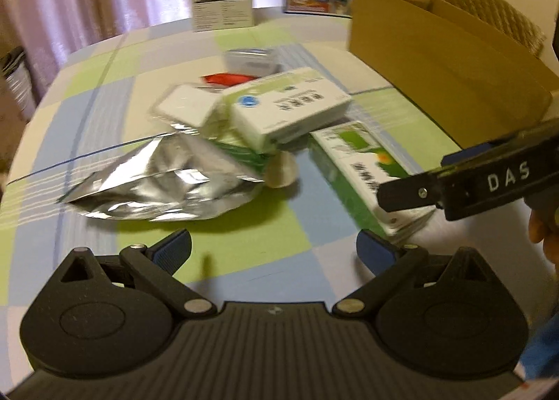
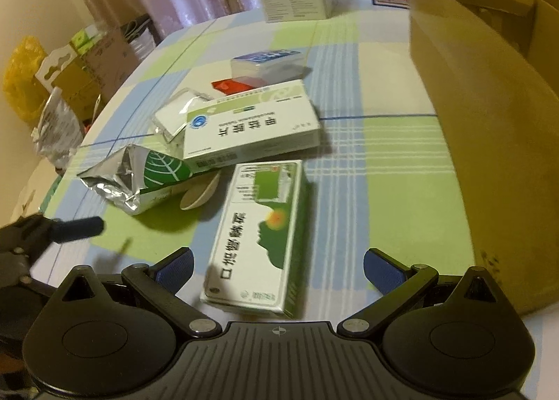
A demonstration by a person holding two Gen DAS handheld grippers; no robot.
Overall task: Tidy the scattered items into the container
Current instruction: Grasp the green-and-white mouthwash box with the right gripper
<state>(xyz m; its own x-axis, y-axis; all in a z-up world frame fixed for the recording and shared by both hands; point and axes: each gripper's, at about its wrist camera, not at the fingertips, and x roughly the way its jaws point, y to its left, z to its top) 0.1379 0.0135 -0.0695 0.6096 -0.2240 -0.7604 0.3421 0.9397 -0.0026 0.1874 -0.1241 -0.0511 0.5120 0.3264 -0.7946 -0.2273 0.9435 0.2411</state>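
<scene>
Scattered items on checked green-and-blue tablecloth (image 2: 384, 169): crumpled silver foil pouch with green leaf print (image 2: 139, 180) far left, touching white-and-green medicine box (image 2: 251, 131) tilted over clear plastic case (image 2: 174, 113). Left gripper (image 1: 274, 253) above cloth near pouch, fingers spread wide, holding nothing. Right gripper (image 2: 277, 269) likewise spread, straddling near end of tall green-and-white carton (image 2: 258, 235) lying flat. Open brown cardboard box (image 2: 489, 127) far right.

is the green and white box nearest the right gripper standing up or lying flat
Lying flat. The green and white box rests on its broad face on the table, printed side up, between the open jaws of the right gripper.
</scene>
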